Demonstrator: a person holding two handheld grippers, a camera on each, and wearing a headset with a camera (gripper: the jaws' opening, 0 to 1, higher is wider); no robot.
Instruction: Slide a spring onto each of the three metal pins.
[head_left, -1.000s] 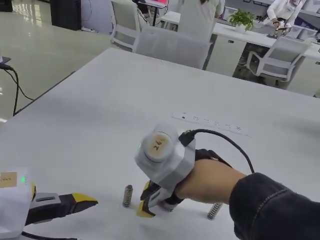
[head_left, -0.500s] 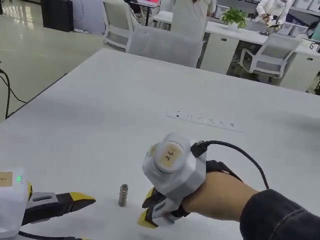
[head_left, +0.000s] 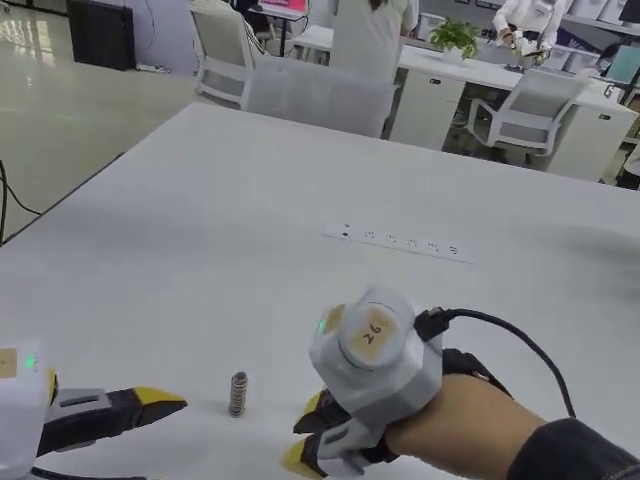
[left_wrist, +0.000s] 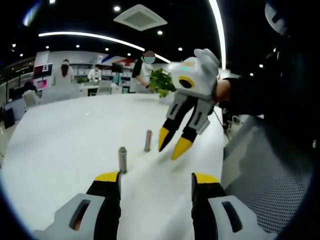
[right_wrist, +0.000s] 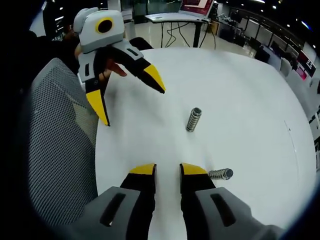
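One small metal spring (head_left: 238, 393) stands upright on the white table (head_left: 250, 230) between my two grippers. In the left gripper view two springs stand upright, one near (left_wrist: 122, 159) and one farther (left_wrist: 148, 140). Whether pins sit inside them I cannot tell. My left gripper (head_left: 172, 404) (left_wrist: 156, 178) is low at the left, jaws wide open and empty, pointing at the near spring. My right gripper (head_left: 303, 452) (right_wrist: 168, 170) hovers just right of the spring, jaws a little apart with nothing between. One spring (right_wrist: 193, 119) is ahead of it and another (right_wrist: 220, 174) is beside its right fingertip.
A white power strip (head_left: 398, 243) lies across the middle of the table. Office chairs (head_left: 320, 95) stand at the far edge, with desks and people behind. A grey mesh chair back (right_wrist: 60, 135) is close on the near side.
My right gripper has drawn back from the standing spring, toward me and to the right. The head camera has shifted, and the spring by my right wrist is now hidden. The left gripper has hardly moved.
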